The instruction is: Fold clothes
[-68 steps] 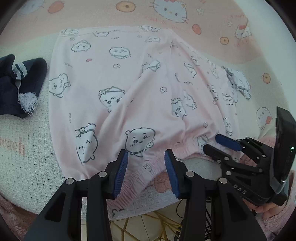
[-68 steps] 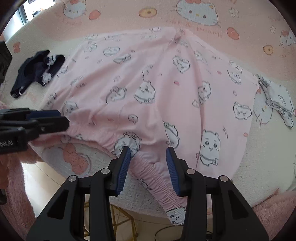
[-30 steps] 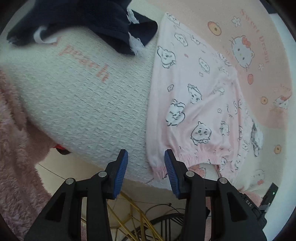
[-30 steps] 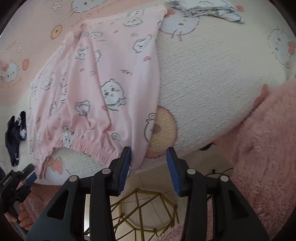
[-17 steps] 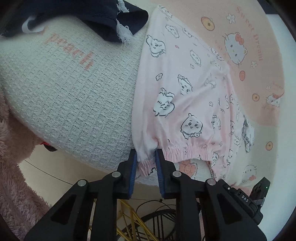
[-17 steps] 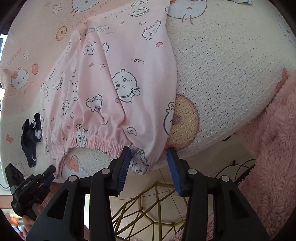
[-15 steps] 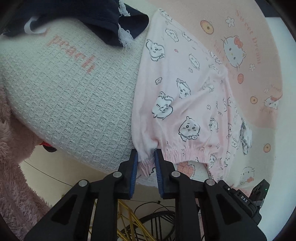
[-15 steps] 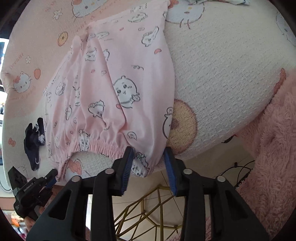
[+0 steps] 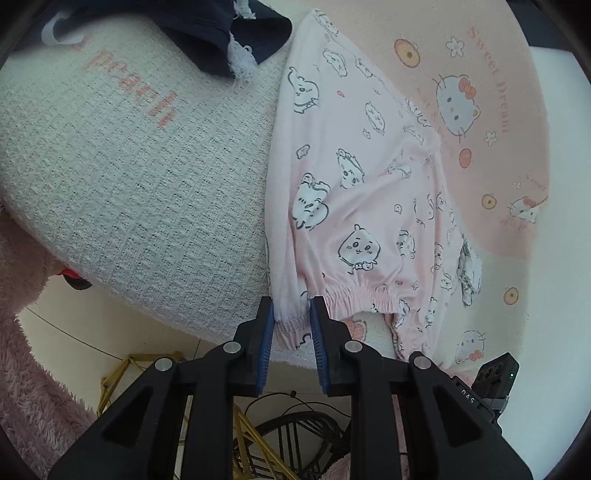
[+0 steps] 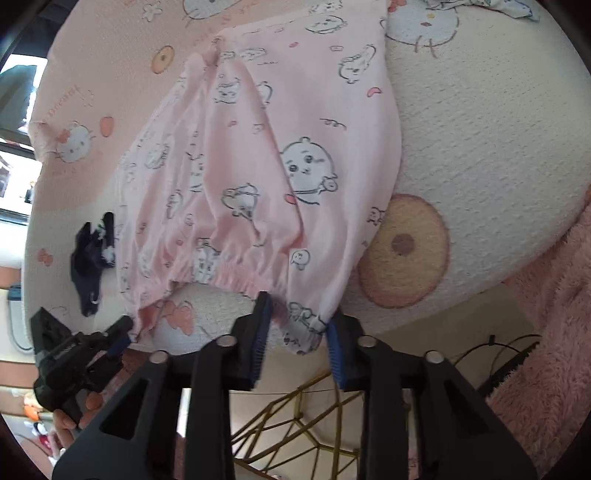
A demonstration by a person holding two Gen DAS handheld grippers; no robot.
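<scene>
Both grippers have closed in on the waistband since a moment ago.
The pink pajama pants [image 9: 362, 192] lie on the patterned blanket [image 9: 129, 177], legs pointing away, elastic waistband at the near edge. The left gripper [image 9: 291, 325] pinches the waistband's left corner; the right gripper [image 10: 297, 325], jaws wider, clasps the bunched right corner.

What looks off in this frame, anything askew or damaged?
Nothing damaged. The pink pyjama bottoms lie wrinkled, their elastic waistband hanging over the bed edge. A dark garment lies crumpled beside them, a frayed white patch showing. Left gripper and right gripper each pinch a waistband corner.
</scene>
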